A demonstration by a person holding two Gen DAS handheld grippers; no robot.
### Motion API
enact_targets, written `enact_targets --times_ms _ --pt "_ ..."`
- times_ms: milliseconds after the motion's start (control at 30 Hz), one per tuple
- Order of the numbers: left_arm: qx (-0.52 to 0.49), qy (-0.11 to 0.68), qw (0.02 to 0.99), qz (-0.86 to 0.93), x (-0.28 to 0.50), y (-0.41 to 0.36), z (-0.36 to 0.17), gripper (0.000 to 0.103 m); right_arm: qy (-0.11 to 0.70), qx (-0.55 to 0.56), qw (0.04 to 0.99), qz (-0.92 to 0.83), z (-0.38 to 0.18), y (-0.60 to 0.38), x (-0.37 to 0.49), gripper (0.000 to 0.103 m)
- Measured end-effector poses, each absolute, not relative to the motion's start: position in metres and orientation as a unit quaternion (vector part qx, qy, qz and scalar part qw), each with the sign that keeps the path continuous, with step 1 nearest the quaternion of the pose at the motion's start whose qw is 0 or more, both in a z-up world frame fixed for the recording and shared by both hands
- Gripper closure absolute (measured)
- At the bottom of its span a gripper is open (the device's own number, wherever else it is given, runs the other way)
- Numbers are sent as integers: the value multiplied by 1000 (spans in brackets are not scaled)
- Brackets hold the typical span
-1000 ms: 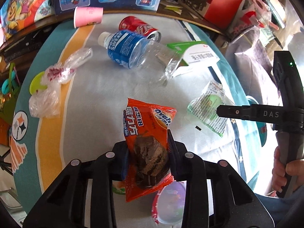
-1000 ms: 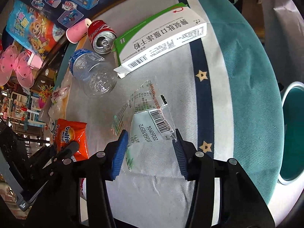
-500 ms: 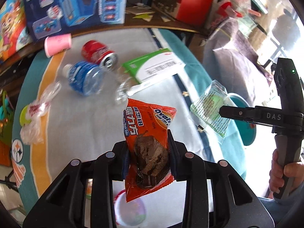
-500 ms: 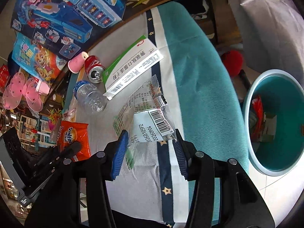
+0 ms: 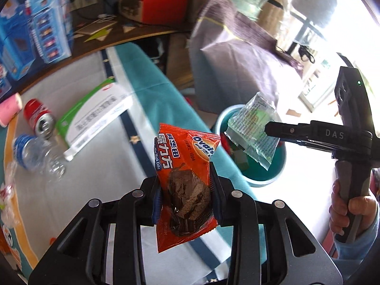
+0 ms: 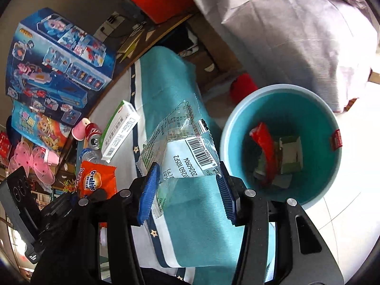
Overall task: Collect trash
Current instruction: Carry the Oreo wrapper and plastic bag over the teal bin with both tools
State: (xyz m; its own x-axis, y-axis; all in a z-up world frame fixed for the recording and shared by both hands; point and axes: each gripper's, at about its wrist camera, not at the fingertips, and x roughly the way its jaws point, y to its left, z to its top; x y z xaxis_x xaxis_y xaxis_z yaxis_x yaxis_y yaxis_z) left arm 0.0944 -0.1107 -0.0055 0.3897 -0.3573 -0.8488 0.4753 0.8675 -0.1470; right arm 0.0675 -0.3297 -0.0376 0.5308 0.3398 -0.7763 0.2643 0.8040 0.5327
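Both wrappers now carried off the table toward the teal bin!
The left gripper clamps the orange Ovaltine wrapper; the right gripper pinches the clear barcoded wrapper beside the teal bin, which has swung into view.

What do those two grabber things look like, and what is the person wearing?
Both are black plastic. The left gripper and right gripper have ribbed blue pads on the jaws and silver bolt heads. The right one has "DAS" in white and a small green light. The hand gripping its handle wears a light blue sleeve.
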Motion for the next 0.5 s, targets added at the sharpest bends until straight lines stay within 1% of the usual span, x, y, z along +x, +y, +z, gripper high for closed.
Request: enact_targets --times_ms 200,500 --pt "90 487 821 -284 94 -162 -4 69 465 337 819 -13 -39 -378 48 55" --pt "100 496 808 -303 104 -211 -14 69 465 352 812 -39 -49 -417 39 55"
